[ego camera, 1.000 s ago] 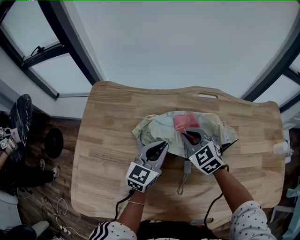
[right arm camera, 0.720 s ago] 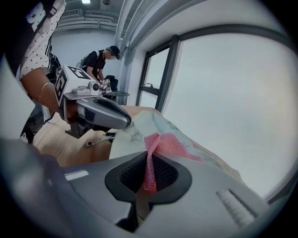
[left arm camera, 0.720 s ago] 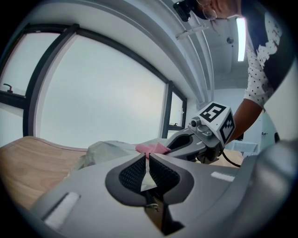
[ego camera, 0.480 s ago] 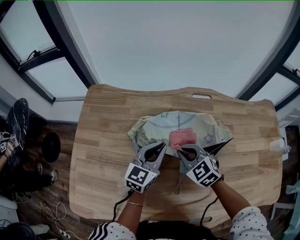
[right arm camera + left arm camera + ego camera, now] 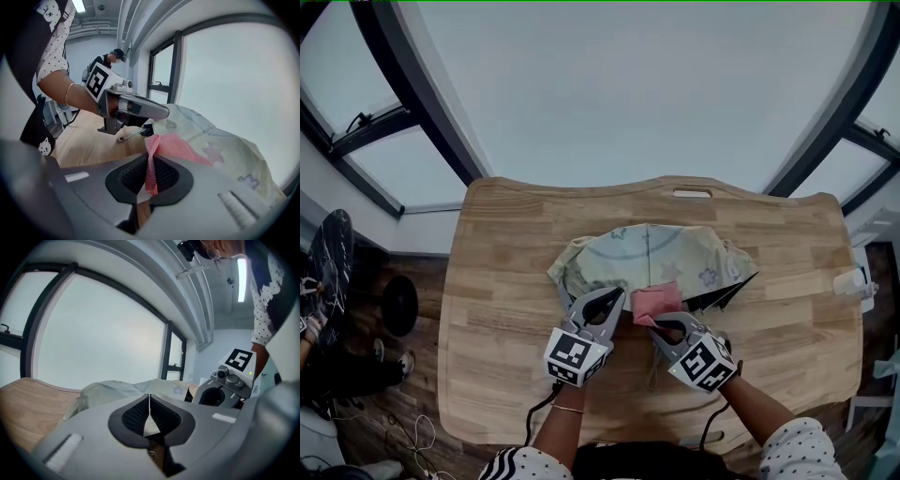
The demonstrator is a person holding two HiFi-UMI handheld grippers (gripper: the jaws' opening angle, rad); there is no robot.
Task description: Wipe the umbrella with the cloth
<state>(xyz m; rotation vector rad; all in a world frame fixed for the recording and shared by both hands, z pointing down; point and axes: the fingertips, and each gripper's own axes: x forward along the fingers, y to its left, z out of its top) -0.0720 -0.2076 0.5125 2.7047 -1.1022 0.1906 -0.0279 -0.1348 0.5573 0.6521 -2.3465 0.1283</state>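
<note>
Round the edges first: the light wooden table [image 5: 502,281] has wavy sides and a slot-shaped cut-out [image 5: 692,194] at its far edge. Beyond it, dark window frames [image 5: 412,103] run across frosted panes. A small white object [image 5: 848,281] sits at the table's right edge, well apart from the action. Down on the dark plank floor to the left there's a round black disc [image 5: 398,305], and what it is can't be told. The right gripper view catches another person [image 5: 107,61] standing in the far background.

Now the middle of the table: the pale green fabric umbrella [image 5: 647,258], printed with little stars, lies collapsed in a soft, crumpled heap. A dark underside peeks out at its right corner. The grey left claw [image 5: 617,295] is pressed together on a thin edge of that fabric at the heap's near left. Its ribbed dark pads pinch a pale sliver of it.

Just beside it, the grey right claw [image 5: 656,323] is clamped on the pink open-weave mesh cloth [image 5: 657,302], bunched into a fold between the pads. The cloth rests on the umbrella's near edge, between the two claws. A thin metal rod [image 5: 129,136] pokes out by the left claw, close to the cloth's left. Each claw carries a cube of black-and-white square markers.
</note>
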